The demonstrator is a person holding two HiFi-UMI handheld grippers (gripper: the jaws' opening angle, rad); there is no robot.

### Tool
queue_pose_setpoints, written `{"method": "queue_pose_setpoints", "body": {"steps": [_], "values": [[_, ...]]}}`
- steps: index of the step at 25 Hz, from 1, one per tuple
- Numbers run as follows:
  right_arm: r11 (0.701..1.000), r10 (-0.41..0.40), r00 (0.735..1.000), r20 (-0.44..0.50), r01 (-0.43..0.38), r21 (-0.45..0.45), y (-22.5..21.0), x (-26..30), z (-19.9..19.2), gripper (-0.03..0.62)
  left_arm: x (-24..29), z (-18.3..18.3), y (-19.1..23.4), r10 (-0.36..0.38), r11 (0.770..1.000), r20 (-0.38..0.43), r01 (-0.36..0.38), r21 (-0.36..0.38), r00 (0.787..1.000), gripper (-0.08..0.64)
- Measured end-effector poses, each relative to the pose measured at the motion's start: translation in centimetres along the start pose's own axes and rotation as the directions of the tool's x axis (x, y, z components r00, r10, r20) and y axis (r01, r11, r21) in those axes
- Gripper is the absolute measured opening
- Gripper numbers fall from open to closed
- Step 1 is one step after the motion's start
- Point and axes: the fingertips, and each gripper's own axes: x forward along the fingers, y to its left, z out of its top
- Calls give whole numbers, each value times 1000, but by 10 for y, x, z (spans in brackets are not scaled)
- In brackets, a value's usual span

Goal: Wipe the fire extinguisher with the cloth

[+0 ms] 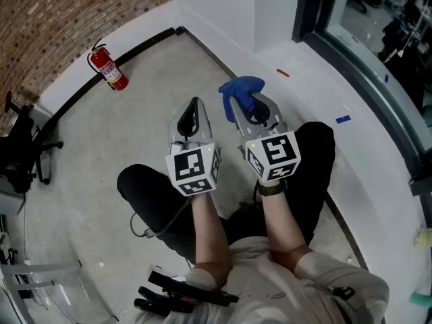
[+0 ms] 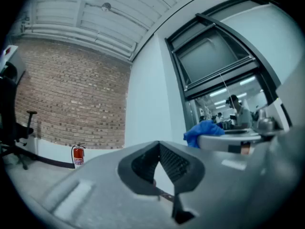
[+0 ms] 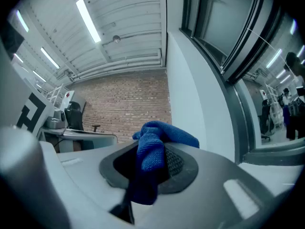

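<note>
The fire extinguisher (image 1: 108, 68) stands on the floor (image 1: 155, 106) at the foot of the brick wall (image 1: 74, 12), well apart from both grippers, so no wiping has begun. The right gripper (image 1: 251, 106) has its fingers closed on a blue cloth (image 1: 241, 90). A fold is bunched between them and a tuft spills past the tips. The left gripper (image 1: 195, 106) holds nothing, and its fingers meet at the tips. The cloth looks soft and light and is likely to flop, so a fuller bunch in the grip would give a better wiping face. The extinguisher is probably heavy, hard and smooth-painted, with a round body that could rock under a sideways push. The free gripper would best steady it at the neck, just below the handle, while the cloth runs down the cylinder.
</note>
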Motion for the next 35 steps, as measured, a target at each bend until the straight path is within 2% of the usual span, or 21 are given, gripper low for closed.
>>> {"method": "queue_pose_setpoints", "body": {"steps": [6, 11, 15, 21, 27, 35], "values": [[999, 44, 999, 1, -44, 31, 18, 15, -3, 87, -7, 7, 20, 35, 999, 0, -35, -28, 999, 2], [985, 167, 986, 0, -167, 33, 52, 64, -12, 87, -1, 5, 60, 115, 992, 11, -114, -54, 993, 0], [944, 328, 945, -18, -327, 56, 79, 122, -21, 87, 7, -6, 110, 274, 958, -11, -274, -85, 962, 0], [880, 456, 889, -47, -443, 172, 147, 194, -55, 87, 12, -22, 201, 388, 916, -59, -392, -87, 920, 0], [862, 492, 868, -60, -477, 172, 176, 255, -79, 87, 32, -46, 269, 430, 895, -89, -437, -90, 899, 2], [865, 484, 874, -45, -470, 178, 191, 337, -83, 87, 61, -37, 345, 452, 888, -74, -456, -61, 889, 0]]}}
